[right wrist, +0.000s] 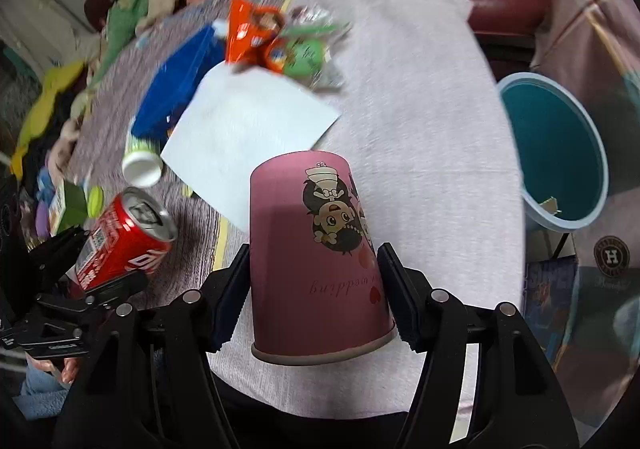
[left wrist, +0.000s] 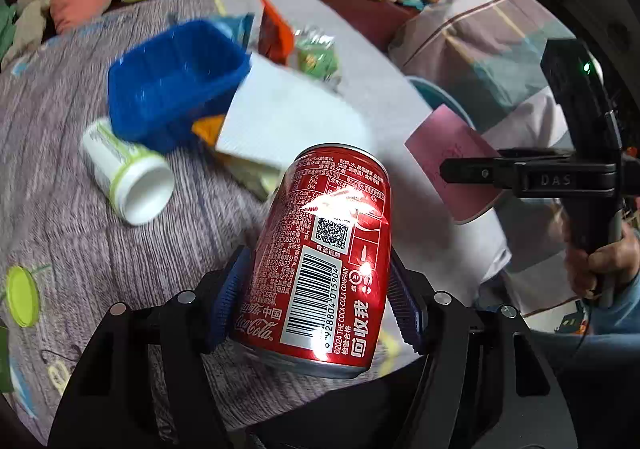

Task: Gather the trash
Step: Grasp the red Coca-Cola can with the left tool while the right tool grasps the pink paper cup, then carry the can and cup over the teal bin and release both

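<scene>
Now, left tool (left wrist: 316, 301) clamped around red can (left wrist: 320, 261), right tool (right wrist: 314, 297) around pink cup (right wrist: 316, 261).

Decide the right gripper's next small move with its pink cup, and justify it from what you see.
Probably swing the right gripper rightward toward the teal bin. It is shut on the pink cup, held off the table, and the bin stands open just past the table edge on that side.

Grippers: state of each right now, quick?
Left gripper: closed on the red cola can, lifted off the table.
Right gripper: closed on the pink paper cup, held upside down.
</scene>
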Tool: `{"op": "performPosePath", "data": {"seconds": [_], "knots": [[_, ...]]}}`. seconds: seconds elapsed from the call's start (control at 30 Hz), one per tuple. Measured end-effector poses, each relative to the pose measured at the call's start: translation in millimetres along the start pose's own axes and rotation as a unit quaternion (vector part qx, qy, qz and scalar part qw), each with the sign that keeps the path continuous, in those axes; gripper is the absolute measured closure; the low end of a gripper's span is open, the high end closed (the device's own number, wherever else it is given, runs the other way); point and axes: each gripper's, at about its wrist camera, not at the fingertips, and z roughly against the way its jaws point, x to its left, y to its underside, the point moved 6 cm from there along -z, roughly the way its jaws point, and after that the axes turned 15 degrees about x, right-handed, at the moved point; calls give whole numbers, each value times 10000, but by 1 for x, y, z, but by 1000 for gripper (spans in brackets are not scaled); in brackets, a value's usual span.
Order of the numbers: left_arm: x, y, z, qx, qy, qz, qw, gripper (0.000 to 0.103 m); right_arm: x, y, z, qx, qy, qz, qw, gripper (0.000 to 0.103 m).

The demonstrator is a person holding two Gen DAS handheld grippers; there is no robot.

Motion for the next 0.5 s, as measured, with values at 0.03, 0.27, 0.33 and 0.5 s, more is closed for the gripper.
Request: {"op": "performPosePath", "data": {"seconds": [0.03, 0.27, 0.33, 0.5], "knots": [[-3, -3, 4, -28, -6, -15, 10000, 36, -6, 1, 7, -103, -30, -50, 9999, 43], [-41, -40, 7, -104, -30, -213, 9997, 36, -62, 7, 55, -744, -199, -609, 9952, 43], [-58, -57, -2, -58, -12, -258, 9996, 36, -80, 7, 67, -908, -242, -803, 9923, 43], [-96, -102, -14, 18, 41, -430, 9991, 36, -130, 8, 95, -1306, -331, -1273, 9827, 43]]}}
